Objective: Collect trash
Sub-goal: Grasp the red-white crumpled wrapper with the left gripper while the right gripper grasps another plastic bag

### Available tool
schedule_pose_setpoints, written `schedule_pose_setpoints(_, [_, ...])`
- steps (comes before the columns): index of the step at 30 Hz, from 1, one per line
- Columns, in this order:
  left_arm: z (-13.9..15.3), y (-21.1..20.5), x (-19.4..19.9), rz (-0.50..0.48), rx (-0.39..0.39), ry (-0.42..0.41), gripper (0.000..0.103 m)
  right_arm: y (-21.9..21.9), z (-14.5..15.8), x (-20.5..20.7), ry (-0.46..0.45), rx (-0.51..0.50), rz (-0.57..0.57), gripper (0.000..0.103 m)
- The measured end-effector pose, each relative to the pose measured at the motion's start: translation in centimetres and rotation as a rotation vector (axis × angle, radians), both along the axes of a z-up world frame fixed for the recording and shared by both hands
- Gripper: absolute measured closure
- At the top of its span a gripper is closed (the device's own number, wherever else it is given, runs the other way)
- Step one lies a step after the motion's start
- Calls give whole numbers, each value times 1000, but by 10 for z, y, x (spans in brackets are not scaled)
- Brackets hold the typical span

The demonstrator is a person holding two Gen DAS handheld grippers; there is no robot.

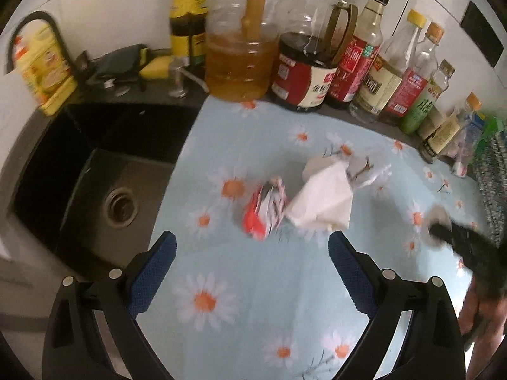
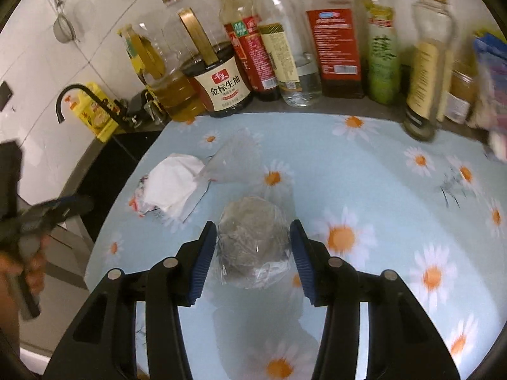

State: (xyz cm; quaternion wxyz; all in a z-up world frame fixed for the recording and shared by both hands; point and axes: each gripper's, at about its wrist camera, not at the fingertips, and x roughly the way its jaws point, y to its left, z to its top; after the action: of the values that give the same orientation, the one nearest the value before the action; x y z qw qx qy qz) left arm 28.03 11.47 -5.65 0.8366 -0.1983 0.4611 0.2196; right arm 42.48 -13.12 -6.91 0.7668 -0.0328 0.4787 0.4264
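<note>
Standing by the counter, I see the right gripper point(image 2: 253, 250) clenched on a grey wad wrapped in clear plastic point(image 2: 252, 243), both blue pads pressed against its sides, the bundle held over the middle of the daisy-print cloth point(image 2: 364, 171) that covers the counter. The left gripper point(image 1: 252, 272) hangs released, its 2 blue pads spread wide with nothing between them, above the near part of the cloth close to its left edge. Just beyond its fingertips, near the middle of the cloth, lie 2 pieces of trash touching each other: a crumpled red-and-white wrapper point(image 1: 264, 213) on the left and a crumpled white tissue point(image 1: 323, 199) on the right. A thin clear plastic bag point(image 2: 234, 158) lies flat just behind the tissue, toward the back edge. Along that back edge stands a row of bottles, among them a big jug of golden oil point(image 1: 240, 60) and a dark soy sauce jug point(image 1: 304, 72) with a red-and-white label. Off the cloth's left edge the counter drops into a dark sink point(image 1: 104, 196) with a round drain, a black faucet point(image 1: 41, 31) curving above its far corner. Both views are a little blurred.
</note>
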Motion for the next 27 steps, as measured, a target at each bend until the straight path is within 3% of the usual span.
schedule_pose_setpoints(7, [-13,34,43,-21,-69,-9,20,-25,2,-35,22,-15,-104,54])
schedule_pose_setpoints(13, [-43,51,68,-31,-170,60,36,-40,-1,-54,44,-22,-161,54])
schedule_pose_setpoints(24, [-65,43,75,-51,-155,148,40,-32,-3,-55,63,6,-146,54])
schedule_pose_setpoints(27, [-70,40,73,-55,-159,167,52,-31,-4,-55,71,14,-134,54])
